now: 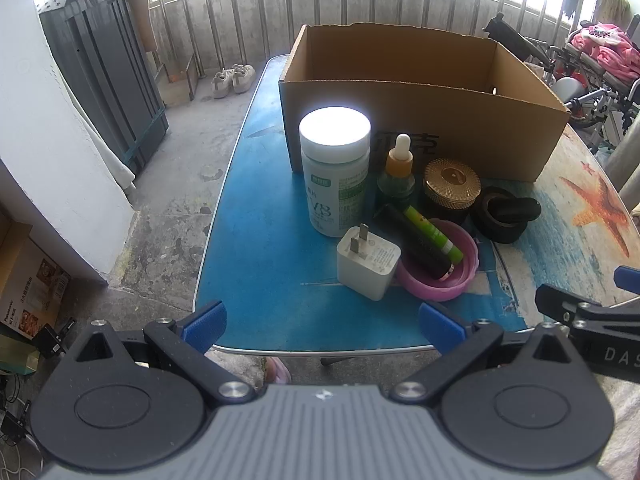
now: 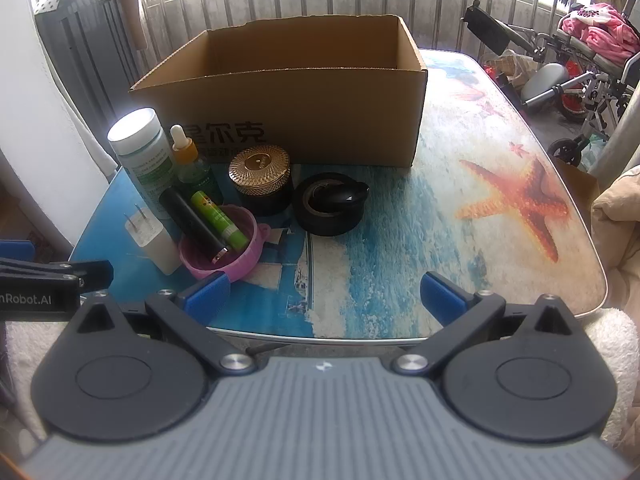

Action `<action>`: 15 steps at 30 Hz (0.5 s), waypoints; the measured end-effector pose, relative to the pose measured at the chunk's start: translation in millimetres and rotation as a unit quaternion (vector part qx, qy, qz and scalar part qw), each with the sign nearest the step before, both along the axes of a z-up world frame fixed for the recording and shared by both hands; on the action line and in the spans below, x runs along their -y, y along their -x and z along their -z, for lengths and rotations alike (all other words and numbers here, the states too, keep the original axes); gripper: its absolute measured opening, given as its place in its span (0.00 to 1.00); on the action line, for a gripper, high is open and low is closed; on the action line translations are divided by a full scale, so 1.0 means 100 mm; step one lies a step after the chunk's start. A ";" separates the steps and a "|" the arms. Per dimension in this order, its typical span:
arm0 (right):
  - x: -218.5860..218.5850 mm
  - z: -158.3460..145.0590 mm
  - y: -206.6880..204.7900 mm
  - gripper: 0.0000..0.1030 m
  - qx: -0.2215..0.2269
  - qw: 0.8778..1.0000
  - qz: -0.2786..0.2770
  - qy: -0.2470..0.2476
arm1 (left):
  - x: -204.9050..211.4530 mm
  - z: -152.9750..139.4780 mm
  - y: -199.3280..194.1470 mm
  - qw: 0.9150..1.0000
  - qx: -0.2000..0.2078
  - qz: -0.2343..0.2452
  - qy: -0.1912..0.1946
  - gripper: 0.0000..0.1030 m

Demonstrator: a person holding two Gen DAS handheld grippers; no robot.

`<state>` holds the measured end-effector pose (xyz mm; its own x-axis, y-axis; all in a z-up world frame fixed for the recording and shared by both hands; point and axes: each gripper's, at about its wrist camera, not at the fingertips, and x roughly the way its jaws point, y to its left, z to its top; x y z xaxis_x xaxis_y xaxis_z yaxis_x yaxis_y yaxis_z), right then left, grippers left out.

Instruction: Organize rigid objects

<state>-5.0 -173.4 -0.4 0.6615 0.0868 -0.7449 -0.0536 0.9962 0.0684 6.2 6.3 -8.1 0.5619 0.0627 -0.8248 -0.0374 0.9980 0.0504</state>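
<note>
Two grippers are hovering at the near edge of the table (image 2: 500,152), both tilted downward; the left gripper (image 1: 322,326) and the right gripper (image 2: 326,298) are each standing with jaws spread wide and nothing between them, which suggests sorting is not yet under way. Just beyond, the loose items are sitting bunched together, apparently staged for transfer: a white charger plug (image 1: 368,262) is touching a pink dish (image 1: 442,264) that is cradling a black tube (image 1: 414,242) and a green tube (image 1: 434,234). Behind these, a white-capped bottle (image 1: 334,168), a dropper bottle (image 1: 398,172), a gold-lidded jar (image 1: 452,186) and a black tape roll (image 2: 328,208) with a dark object, possibly a clip, are standing in a row. Farthest, the cardboard box (image 2: 340,112) is sitting open, seemingly empty, probably as the receiving container.
</note>
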 end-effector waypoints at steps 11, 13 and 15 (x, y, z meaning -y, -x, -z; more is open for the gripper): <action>0.01 0.03 0.00 0.99 -0.003 1.000 0.001 0.000 | 0.01 0.02 -0.02 1.000 -0.003 0.001 0.000 1.00; 0.01 0.03 0.01 0.99 -0.004 1.000 0.001 0.000 | 0.01 0.02 -0.02 1.000 -0.002 0.000 0.000 1.00; 0.01 0.03 0.01 0.99 -0.004 1.000 0.002 0.001 | 0.01 0.02 -0.02 1.000 -0.001 0.000 0.000 1.00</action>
<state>-5.7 -174.1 -3.4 0.6563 0.0836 -0.7498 -0.0496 0.9965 0.0677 8.1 5.4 -10.4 0.5596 0.0629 -0.8263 -0.0363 0.9980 0.0514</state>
